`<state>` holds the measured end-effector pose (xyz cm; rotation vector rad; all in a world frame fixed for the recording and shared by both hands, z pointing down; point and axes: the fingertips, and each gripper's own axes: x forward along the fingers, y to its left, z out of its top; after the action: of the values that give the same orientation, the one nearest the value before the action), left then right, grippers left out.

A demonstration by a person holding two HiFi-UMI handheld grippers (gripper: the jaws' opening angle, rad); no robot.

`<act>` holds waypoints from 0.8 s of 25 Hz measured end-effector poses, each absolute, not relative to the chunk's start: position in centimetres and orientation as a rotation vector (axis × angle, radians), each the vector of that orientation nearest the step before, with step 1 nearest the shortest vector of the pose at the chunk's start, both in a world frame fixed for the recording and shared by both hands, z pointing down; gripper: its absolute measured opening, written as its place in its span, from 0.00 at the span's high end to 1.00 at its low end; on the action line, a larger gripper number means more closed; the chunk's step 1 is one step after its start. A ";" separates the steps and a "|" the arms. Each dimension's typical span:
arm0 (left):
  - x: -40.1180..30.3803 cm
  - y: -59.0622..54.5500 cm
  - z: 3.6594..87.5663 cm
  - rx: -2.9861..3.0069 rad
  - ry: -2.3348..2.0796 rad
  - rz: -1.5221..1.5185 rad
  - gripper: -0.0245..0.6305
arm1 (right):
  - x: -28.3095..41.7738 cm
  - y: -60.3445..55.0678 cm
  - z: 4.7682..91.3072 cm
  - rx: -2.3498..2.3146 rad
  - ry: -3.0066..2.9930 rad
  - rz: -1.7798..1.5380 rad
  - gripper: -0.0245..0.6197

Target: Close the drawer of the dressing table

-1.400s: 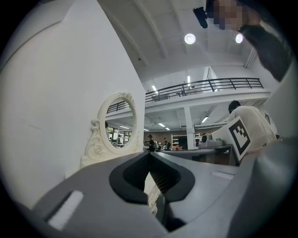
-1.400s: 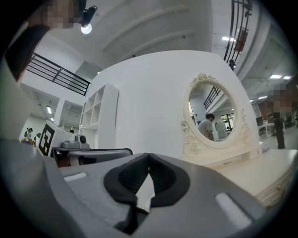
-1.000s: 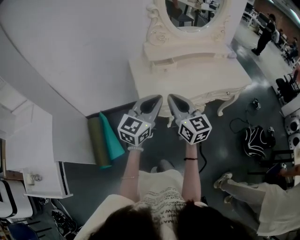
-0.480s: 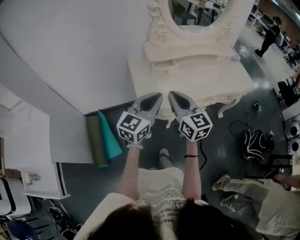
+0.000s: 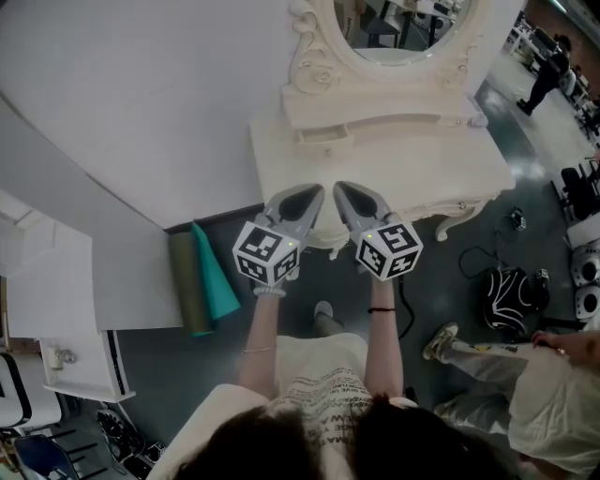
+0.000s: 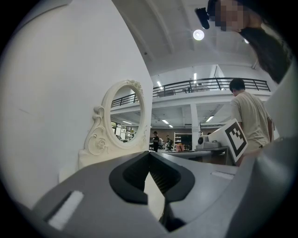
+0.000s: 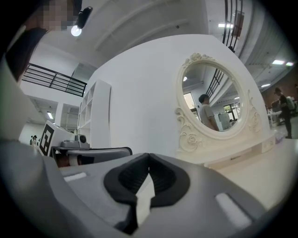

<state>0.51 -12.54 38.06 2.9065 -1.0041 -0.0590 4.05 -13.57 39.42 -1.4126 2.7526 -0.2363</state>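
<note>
Grey, both pairs of jaws are pressed together at the tips with nothing between them. The left gripper (image 5: 314,194) and the right gripper (image 5: 341,188) are held side by side, close to each other and pointing level at the cream dressing table (image 5: 403,173). In the head view their tips lie over the front part of the table top; whether they touch it cannot be told. Further back, a small drawer (image 5: 322,137) in the raised tier under the oval mirror (image 5: 394,23) stands out slightly from its front. The table backs onto a white wall (image 5: 169,94). On the dark floor to its left lie an olive roll (image 5: 186,286) and a teal roll (image 5: 214,277), touching. To the right sits a black bag (image 5: 506,286), with another person (image 5: 553,398) nearby.
</note>
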 end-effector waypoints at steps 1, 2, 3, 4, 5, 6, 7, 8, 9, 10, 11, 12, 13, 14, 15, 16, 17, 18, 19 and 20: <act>0.8 -13.1 38.2 2.902 -1.007 -0.057 0.96 | 4.3 -14.2 39.5 -1.410 2.756 -0.241 0.96; 1.1 -13.5 38.2 2.898 -1.009 -0.057 0.96 | 4.6 -14.8 39.5 -1.408 2.758 -0.245 0.96; 1.4 -13.9 38.2 2.893 -1.012 -0.058 0.96 | 4.9 -15.3 39.5 -1.405 2.762 -0.250 0.96; 1.6 -14.3 38.1 2.888 -1.016 -0.061 0.96 | 5.2 -15.8 39.5 -1.401 2.766 -0.254 0.96; 1.8 -14.8 38.1 2.884 -1.022 -0.062 0.96 | 5.3 -16.3 39.4 -1.395 2.772 -0.258 0.96; 1.9 -15.2 38.0 2.880 -1.028 -0.062 0.96 | 5.4 -16.8 39.4 -1.388 2.778 -0.263 0.96; 2.0 -15.7 38.0 2.876 -1.033 -0.059 0.96 | 5.4 -17.3 39.4 -1.381 2.785 -0.268 0.96; 2.1 -16.1 38.1 2.871 -1.038 -0.057 0.96 | 5.5 -17.8 39.5 -1.374 2.792 -0.275 0.96; 2.2 -16.6 38.2 2.863 -1.044 -0.055 0.96 | 5.5 -18.2 39.7 -1.368 2.799 -0.282 0.96; 2.2 -17.1 38.4 2.854 -1.052 -0.054 0.96 | 5.5 -18.7 39.9 -1.360 2.807 -0.287 0.96; 2.2 -17.6 38.6 2.844 -1.061 -0.053 0.96 | 5.5 -19.2 40.0 -1.352 2.815 -0.292 0.96; 2.1 -18.0 38.8 2.834 -1.071 -0.051 0.96 | 5.5 -19.6 40.1 -1.342 2.823 -0.297 0.96; 2.1 -18.4 39.0 2.825 -1.081 -0.049 0.96 | 5.4 -20.0 40.2 -1.331 2.830 -0.301 0.96; 2.1 -18.7 39.2 2.816 -1.090 -0.046 0.96 | 5.4 -20.4 40.3 -1.322 2.837 -0.305 0.96; 2.1 -19.0 39.3 2.808 -1.097 -0.045 0.96 | 5.5 -20.7 40.4 -1.315 2.843 -0.309 0.96; 2.2 -19.3 39.4 2.800 -1.105 -0.045 0.96 | 5.5 -21.0 40.5 -1.309 2.847 -0.313 0.96; 2.2 -19.5 39.5 2.794 -1.111 -0.046 0.96 | 5.6 -21.2 40.5 -1.303 2.851 -0.320 0.96; 2.2 -19.8 39.6 2.787 -1.117 -0.047 0.96 | 5.6 -21.5 40.6 -1.298 2.854 -0.325 0.96; 2.1 -20.0 39.7 2.782 -1.122 -0.047 0.96 | 5.6 -21.8 40.8 -1.294 2.857 -0.329 0.96; 2.1 -20.3 39.9 2.777 -1.127 -0.045 0.96 | 5.6 -22.1 40.9 -1.289 2.859 -0.332 0.96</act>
<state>2.14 -20.29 39.87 2.7769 -1.1269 -0.0452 5.64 -22.13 40.89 -1.2886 2.8591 -0.3323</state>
